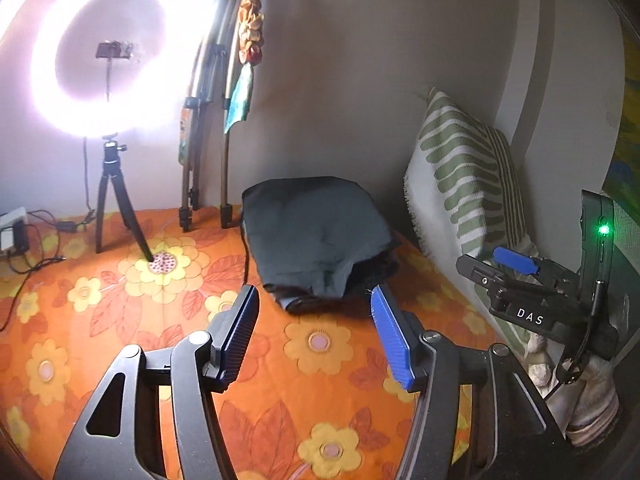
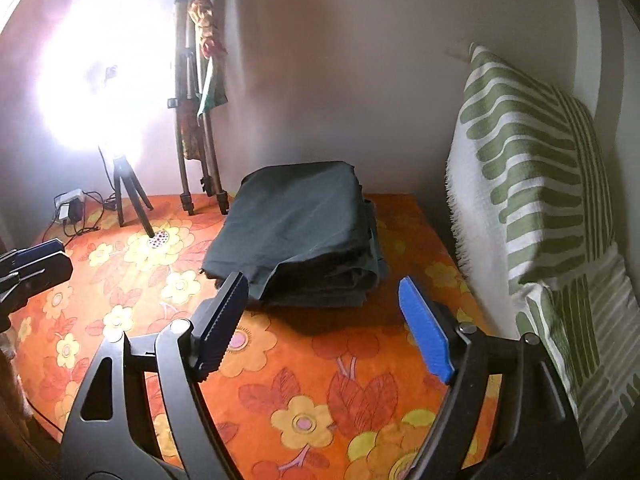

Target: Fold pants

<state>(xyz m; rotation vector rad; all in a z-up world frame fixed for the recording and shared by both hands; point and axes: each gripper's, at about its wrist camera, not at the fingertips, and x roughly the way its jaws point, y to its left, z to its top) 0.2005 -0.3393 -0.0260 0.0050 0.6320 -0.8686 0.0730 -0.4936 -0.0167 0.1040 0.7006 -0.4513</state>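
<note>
Left gripper (image 1: 314, 320) agape, folded pants (image 1: 316, 236), ring light (image 1: 100, 48) glaring

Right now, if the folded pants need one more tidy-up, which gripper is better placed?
Marginally the right gripper: open, with the loose corner of the pants just ahead. The left gripper, also open, faces it similarly.

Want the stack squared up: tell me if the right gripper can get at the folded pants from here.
Probably yes. The right gripper is open and empty, and only bare floral bedsheet lies between its fingers and the folded dark pants straight ahead.
</note>
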